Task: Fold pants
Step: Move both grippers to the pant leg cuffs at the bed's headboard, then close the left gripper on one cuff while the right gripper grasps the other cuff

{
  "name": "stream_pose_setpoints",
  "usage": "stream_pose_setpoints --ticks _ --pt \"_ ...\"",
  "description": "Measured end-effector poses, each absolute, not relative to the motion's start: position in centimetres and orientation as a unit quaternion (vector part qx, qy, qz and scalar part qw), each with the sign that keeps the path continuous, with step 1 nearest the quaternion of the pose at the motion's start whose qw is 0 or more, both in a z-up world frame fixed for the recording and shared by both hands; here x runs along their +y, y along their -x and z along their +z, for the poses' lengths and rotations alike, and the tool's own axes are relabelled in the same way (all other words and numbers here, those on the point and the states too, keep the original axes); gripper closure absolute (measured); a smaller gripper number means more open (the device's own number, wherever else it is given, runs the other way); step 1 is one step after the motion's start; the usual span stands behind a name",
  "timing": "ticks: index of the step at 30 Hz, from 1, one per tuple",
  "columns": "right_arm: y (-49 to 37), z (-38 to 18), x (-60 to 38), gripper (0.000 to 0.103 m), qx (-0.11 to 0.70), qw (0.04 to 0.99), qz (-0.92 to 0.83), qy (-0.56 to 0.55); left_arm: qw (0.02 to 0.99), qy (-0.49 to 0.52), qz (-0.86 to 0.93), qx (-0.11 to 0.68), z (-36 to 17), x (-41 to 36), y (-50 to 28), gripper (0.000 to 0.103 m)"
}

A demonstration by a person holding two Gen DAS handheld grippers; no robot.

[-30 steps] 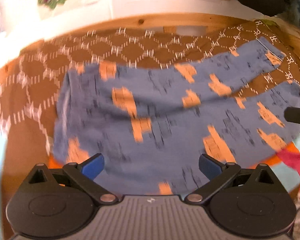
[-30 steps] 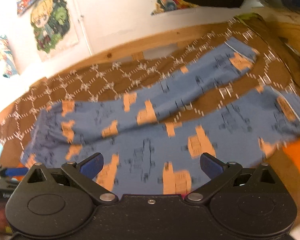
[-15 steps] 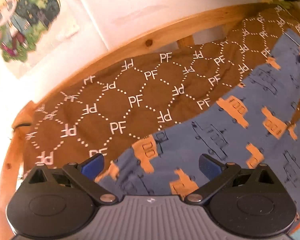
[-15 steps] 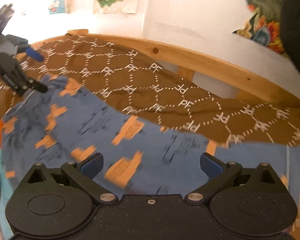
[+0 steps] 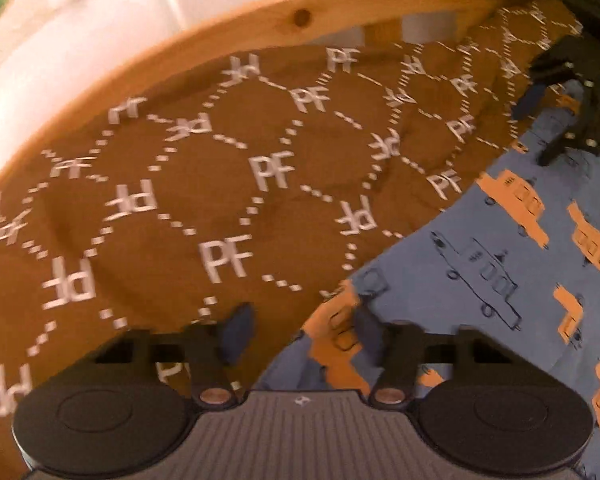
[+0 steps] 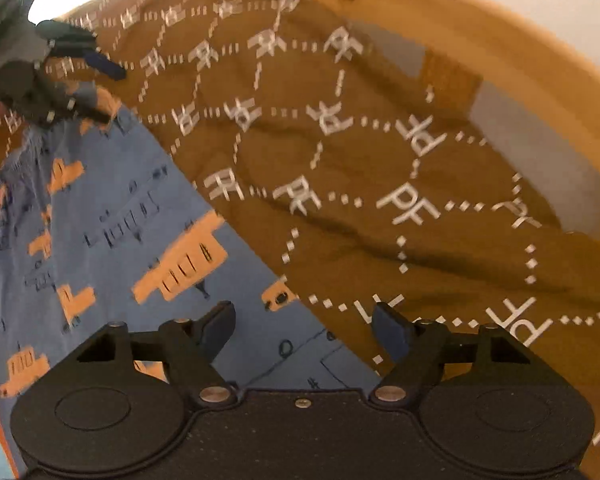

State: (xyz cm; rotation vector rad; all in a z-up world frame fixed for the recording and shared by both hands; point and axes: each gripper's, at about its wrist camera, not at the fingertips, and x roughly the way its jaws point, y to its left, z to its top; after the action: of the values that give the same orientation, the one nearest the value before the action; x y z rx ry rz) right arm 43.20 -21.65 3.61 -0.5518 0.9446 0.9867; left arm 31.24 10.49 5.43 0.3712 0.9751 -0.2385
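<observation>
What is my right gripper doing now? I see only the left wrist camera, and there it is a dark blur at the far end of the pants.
Observer: In the right wrist view the right gripper is open. The edge of the pants runs between its fingers, one over the pants and one over the brown bedcover.
Operator: And how does my left gripper look from that side?
Observer: The left gripper is open too, and a corner of the pants lies between its fingers. Whether they touch the cloth, I cannot tell.
</observation>
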Motion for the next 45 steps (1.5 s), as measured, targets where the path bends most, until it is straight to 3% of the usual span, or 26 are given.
stream_pose_setpoints --ticks 1,3,4,5,7,8,12,19,24,25,26,27,28,29,30,31,42,45 --pt "-43.0 3.8 -21.8 0.03 0.432 0.738 0.451 0.255 0.857 -0.178 -0.13 0.466 5.2 10.2 -31.3 0.053" --pt "-42.9 4.3 -22.1 0.045 0.436 0.732 0.454 0.26 0.853 -0.184 -0.149 0.466 4.9 9.6 -31.2 0.065" --pt "-42.8 4.5 -22.3 0.051 0.438 0.732 0.453 0.26 0.851 -0.19 -0.147 0.468 4.6 9.1 -31.2 0.076" --pt "-42.8 4.7 -22.3 0.063 0.439 0.733 0.449 0.262 0.849 -0.196 -0.143 0.469 4.4 8.8 -31.3 0.087" --pt "-42.5 5.2 -22.5 0.081 0.436 0.735 0.444 0.271 0.853 -0.191 -0.132 0.467 4.2 8.3 -31.2 0.097" --pt "-42.1 5.4 -22.6 0.095 0.428 0.738 0.44 0.28 0.856 -0.181 -0.127 0.467 4.3 8.3 -31.2 0.1" --pt "-40.0 6.4 -22.0 0.101 0.38 0.762 0.421 0.313 0.877 -0.162 -0.102 0.441 5.6 8.4 -30.5 0.102" --pt "-41.4 10.2 -21.0 0.102 0.25 0.862 0.327 0.296 0.918 -0.153 -0.02 0.367 9.8 9.6 -30.7 0.102" --pt "-45.5 7.2 -18.1 0.101 0.28 0.857 0.311 0.3 0.901 -0.136 0.008 0.411 7.4 10.7 -33.6 0.1" --pt "-46.0 6.4 -17.7 0.1 0.294 0.852 0.308 0.304 0.897 -0.133 0.005 0.421 6.9 11.1 -34.0 0.092" --pt "-46.2 6.0 -17.6 0.094 0.298 0.852 0.306 0.303 0.895 -0.124 -0.002 0.428 6.7 11.7 -34.1 0.088" --pt "-46.2 6.1 -17.8 0.082 0.296 0.854 0.307 0.297 0.898 -0.111 -0.006 0.426 6.9 12.3 -33.9 0.084" --pt "-46.1 6.6 -18.3 0.072 0.292 0.858 0.312 0.286 0.903 -0.095 -0.011 0.419 7.4 13.1 -33.6 0.069" --pt "-46.1 7.3 -18.9 0.049 0.286 0.862 0.318 0.273 0.909 -0.083 -0.013 0.409 8.2 13.9 -33.2 0.048" --pt "-46.1 8.2 -19.6 0.036 0.278 0.865 0.326 0.261 0.914 -0.076 -0.016 0.398 9.0 14.5 -32.7 0.041" --pt "-46.2 8.9 -20.1 0.036 0.272 0.865 0.339 0.252 0.919 -0.072 -0.026 0.387 9.7 15.2 -32.4 0.036" --pt "-48.3 9.1 -16.3 0.036 0.304 0.793 0.425 0.314 0.884 -0.088 -0.111 0.445 10.0 15.8 -33.4 0.039" --pt "-48.8 8.2 -16.0 0.038 0.319 0.787 0.427 0.31 0.871 -0.114 -0.115 0.464 9.5 14.8 -33.7 0.057"
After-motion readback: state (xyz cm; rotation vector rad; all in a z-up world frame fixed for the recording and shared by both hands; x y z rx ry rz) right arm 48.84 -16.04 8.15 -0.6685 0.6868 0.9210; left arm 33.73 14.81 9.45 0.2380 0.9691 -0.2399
